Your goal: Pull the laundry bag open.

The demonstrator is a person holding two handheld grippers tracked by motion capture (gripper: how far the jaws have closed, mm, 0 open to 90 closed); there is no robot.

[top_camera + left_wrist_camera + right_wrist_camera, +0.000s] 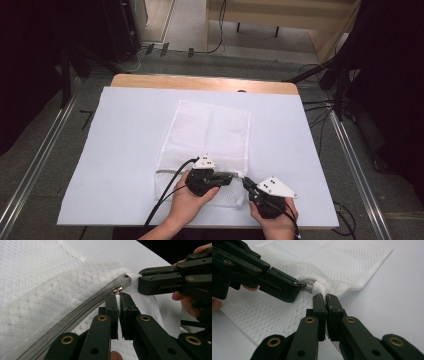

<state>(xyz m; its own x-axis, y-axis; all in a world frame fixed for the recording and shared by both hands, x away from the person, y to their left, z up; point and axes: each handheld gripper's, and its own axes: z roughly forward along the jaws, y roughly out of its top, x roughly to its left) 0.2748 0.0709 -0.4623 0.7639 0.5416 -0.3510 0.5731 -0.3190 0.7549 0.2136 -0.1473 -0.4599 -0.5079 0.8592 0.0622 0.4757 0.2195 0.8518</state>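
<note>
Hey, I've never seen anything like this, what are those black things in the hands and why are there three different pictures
The black things are hand-held grippers, each with two jaws that pinch like tongs. A person holds one in each hand. One picture comes from a camera above the table; the other two come from small cameras riding on each gripper, looking along its jaws. On the white table cover lies a white mesh bag with a grey zipper along its near edge. The left gripper is shut on the zipper pull. The right gripper is shut on the bag's corner beside the zipper's end, so one hand looks set to steady the bag while the other works the zipper.
</note>
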